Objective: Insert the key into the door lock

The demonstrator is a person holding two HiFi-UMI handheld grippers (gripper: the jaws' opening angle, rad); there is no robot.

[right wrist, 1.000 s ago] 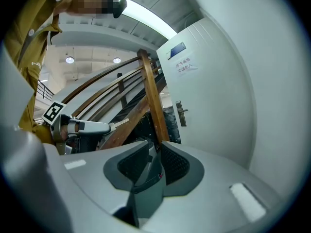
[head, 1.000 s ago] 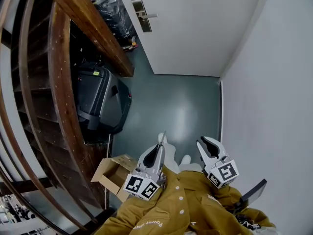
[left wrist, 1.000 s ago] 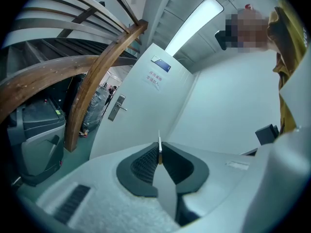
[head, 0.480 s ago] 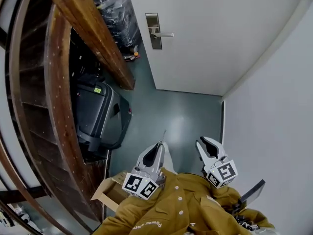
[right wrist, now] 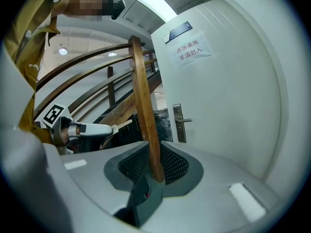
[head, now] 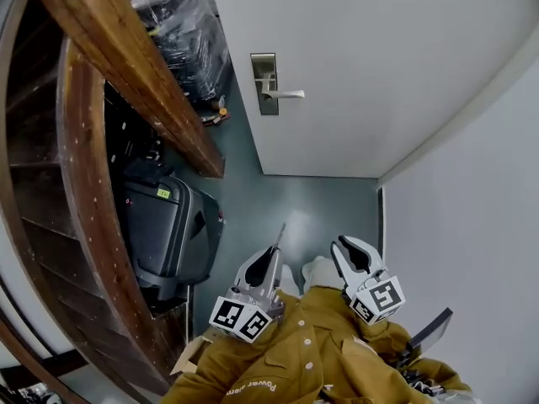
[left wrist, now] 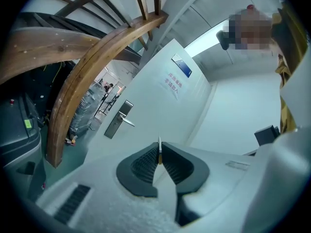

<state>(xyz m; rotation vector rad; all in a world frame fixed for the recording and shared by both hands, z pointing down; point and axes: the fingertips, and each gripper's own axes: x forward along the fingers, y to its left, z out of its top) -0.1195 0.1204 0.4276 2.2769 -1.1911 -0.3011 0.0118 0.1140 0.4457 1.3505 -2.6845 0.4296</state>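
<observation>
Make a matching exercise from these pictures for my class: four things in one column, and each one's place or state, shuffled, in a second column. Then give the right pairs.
Things
1 key
2 door handle
3 suitcase
4 right claw

Place or state
A on the floor by the wooden stairs
B open, holding nothing
C pinched in the left claw
D on the white door

Pairs: 1-C, 2-D, 3-A, 4-B
</observation>
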